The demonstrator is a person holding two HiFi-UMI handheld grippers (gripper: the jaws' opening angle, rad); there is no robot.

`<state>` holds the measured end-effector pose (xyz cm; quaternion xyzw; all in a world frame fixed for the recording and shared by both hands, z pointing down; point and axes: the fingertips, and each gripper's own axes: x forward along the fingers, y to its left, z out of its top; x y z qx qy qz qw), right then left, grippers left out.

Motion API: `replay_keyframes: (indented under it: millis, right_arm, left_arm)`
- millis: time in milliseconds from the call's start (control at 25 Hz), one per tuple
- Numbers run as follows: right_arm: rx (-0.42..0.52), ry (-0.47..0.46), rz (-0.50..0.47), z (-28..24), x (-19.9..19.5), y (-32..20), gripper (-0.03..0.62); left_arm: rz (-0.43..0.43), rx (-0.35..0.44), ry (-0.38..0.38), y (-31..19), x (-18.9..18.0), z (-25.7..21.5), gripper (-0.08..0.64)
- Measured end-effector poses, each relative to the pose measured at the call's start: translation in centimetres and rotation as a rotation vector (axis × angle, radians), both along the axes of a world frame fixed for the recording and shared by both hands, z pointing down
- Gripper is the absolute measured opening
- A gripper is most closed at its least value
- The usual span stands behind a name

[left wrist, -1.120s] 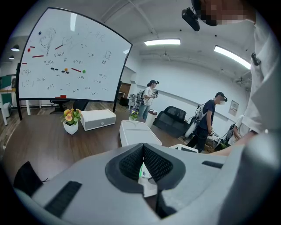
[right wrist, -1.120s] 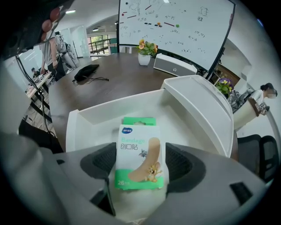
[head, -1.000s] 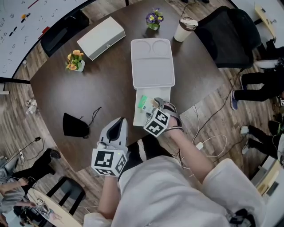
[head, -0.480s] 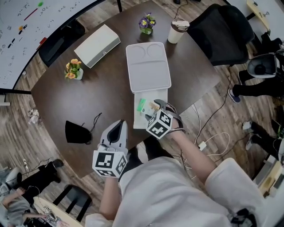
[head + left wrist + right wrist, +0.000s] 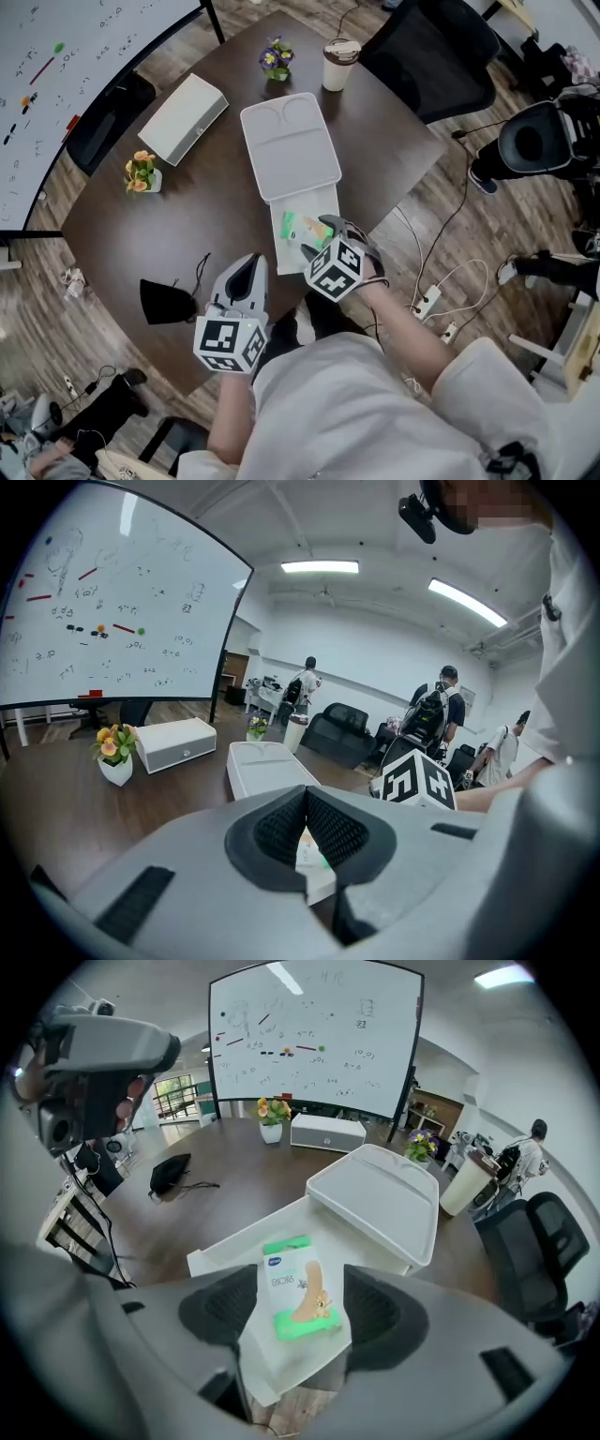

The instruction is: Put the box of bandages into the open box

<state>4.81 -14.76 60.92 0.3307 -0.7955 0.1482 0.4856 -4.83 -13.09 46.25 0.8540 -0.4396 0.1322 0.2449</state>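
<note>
The white open box (image 5: 284, 255) lies near the table's front edge, its lid (image 5: 288, 145) folded back flat. The bandage box (image 5: 292, 1283), white and green with a foot pictured on it, lies flat inside the tray (image 5: 217, 1251). My right gripper (image 5: 322, 232) hovers just over it. Its jaws are closing with the bandage box between them, and the pads stand clear of its sides. My left gripper (image 5: 246, 270) hangs above the table to the left of the tray, jaws shut and empty.
A white oblong case (image 5: 183, 117) and an orange flower pot (image 5: 141, 172) stand at the far left. A purple flower pot (image 5: 275, 58) and a coffee cup (image 5: 339, 51) stand at the back. A black pouch (image 5: 169, 300) lies left. An office chair (image 5: 431, 52) stands beyond the table.
The head view has swung, so the table and box sit further left in the picture. My right gripper stays over the tray with the bandage box under it. The left gripper has hardly moved.
</note>
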Motion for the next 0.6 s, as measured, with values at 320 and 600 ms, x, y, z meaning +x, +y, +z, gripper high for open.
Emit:
replay_keyframes:
  millis: [320, 600]
  right_arm:
    - [0.057, -0.072, 0.173, -3.3, 1.0, 1.5, 0.231]
    - [0.110, -0.119, 0.299, -5.7, 2.0, 3.9, 0.190]
  left_arm:
    - [0.134, 0.035, 0.017, 0.2, 1.6, -1.0, 0.003]
    - [0.216, 0.046, 0.030, 1.4, 1.8, -1.4, 0.003]
